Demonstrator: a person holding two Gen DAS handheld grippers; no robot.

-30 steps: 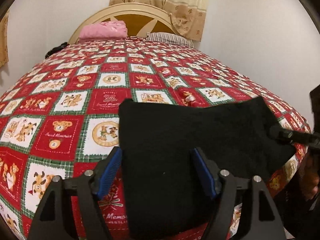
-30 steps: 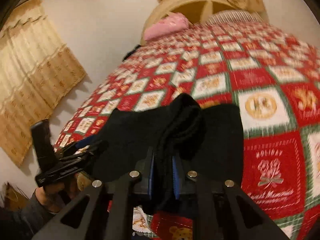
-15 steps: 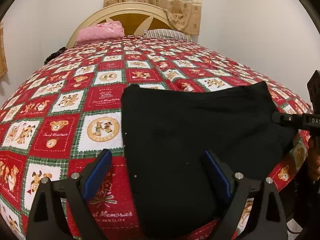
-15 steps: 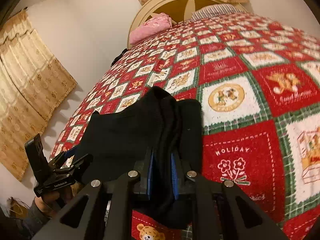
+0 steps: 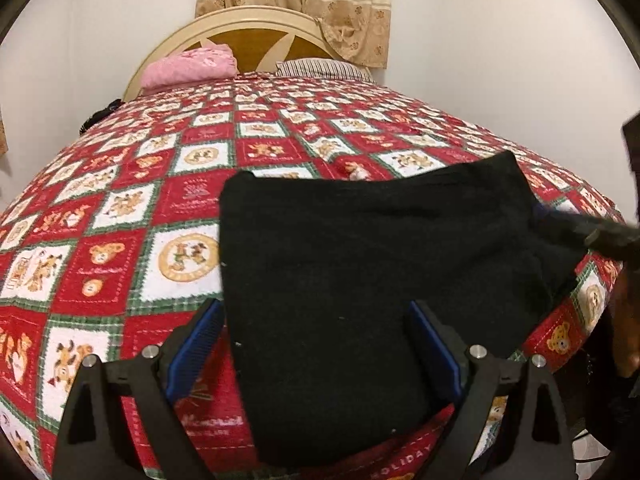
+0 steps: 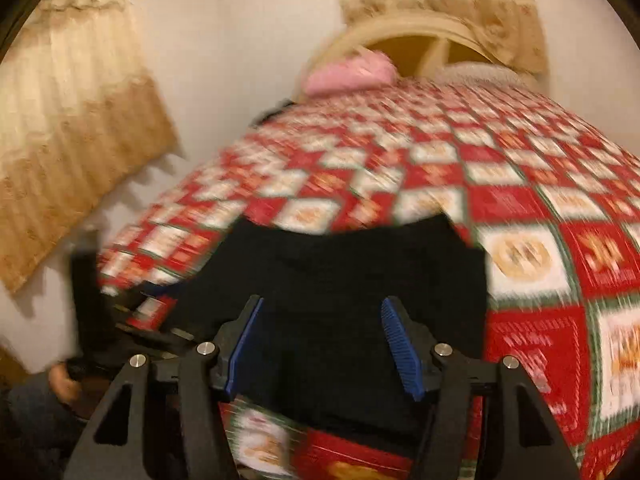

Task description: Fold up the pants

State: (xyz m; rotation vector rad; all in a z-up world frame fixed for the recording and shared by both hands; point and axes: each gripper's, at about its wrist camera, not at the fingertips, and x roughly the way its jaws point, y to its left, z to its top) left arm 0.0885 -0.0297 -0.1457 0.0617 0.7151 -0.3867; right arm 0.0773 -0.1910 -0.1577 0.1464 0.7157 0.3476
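Note:
Black pants [image 5: 360, 280] lie folded into a flat rectangle on the red patchwork quilt [image 5: 192, 196], near the bed's front edge. My left gripper [image 5: 314, 340] stands open over their near left part, its blue pads wide apart and not pressing the cloth. In the blurred right wrist view the pants [image 6: 340, 272] spread flat below my right gripper [image 6: 322, 344]. Its jaws are opening, with cloth under the gap but no pad pressing it. The right gripper [image 5: 580, 232] also shows at the pants' right end. The left gripper [image 6: 132, 320] is a dark blur at the left.
A pink pillow [image 5: 188, 68] and a striped pillow [image 5: 320, 69] lie against the cream headboard [image 5: 248, 36] at the far end. A beige curtain [image 5: 340, 4] hangs behind it. White walls flank the bed. A hand [image 6: 64, 388] holds the left gripper below the bed's edge.
My right gripper was shut on a bunched fold of the pants; its jaws have come apart and the cloth now lies flat. My left gripper's jaws widened a little early on.

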